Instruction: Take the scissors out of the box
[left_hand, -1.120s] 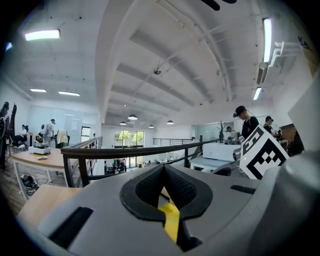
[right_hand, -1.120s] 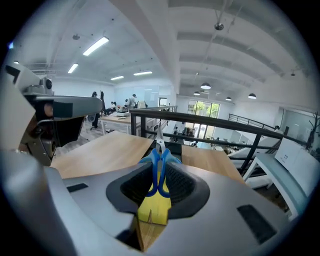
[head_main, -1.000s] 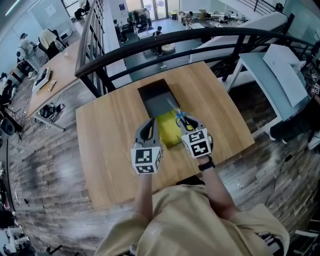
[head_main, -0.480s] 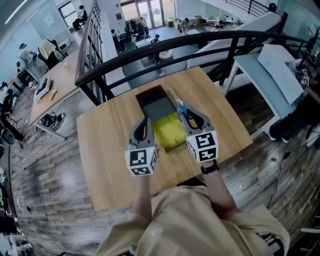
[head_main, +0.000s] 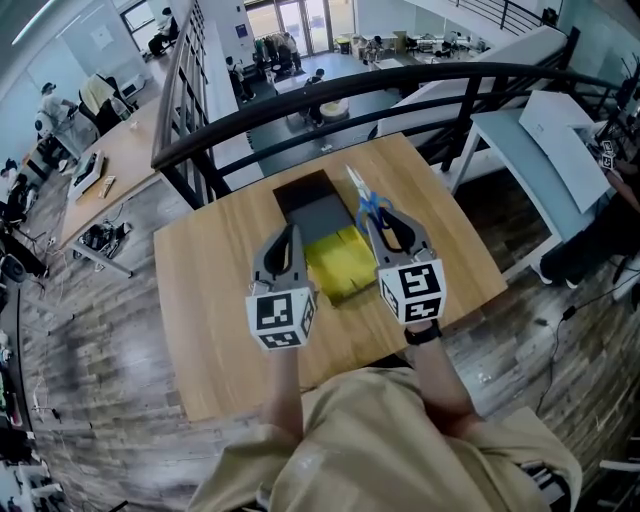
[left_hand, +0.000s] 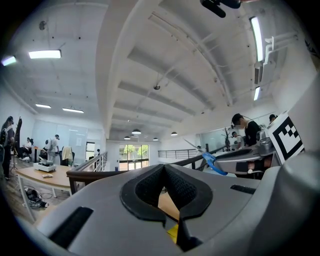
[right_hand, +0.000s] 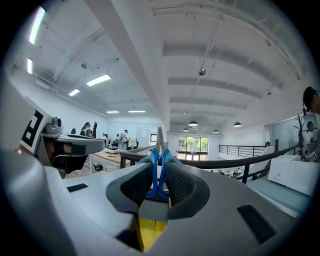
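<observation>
Scissors (right_hand: 153, 172) handles deep between right fingers (right_hand: 180, 181)

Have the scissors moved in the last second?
Yes. Held in the right gripper, the scissors were over the yellow half of the box; now they are farther toward the railing, beside its dark half, over the table.

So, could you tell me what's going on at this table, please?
A person is working two handheld grippers over a wooden table. The right gripper is shut on the blue-handled scissors, holding them in the air by the open box. The left gripper is shut and empty beside it.
</observation>
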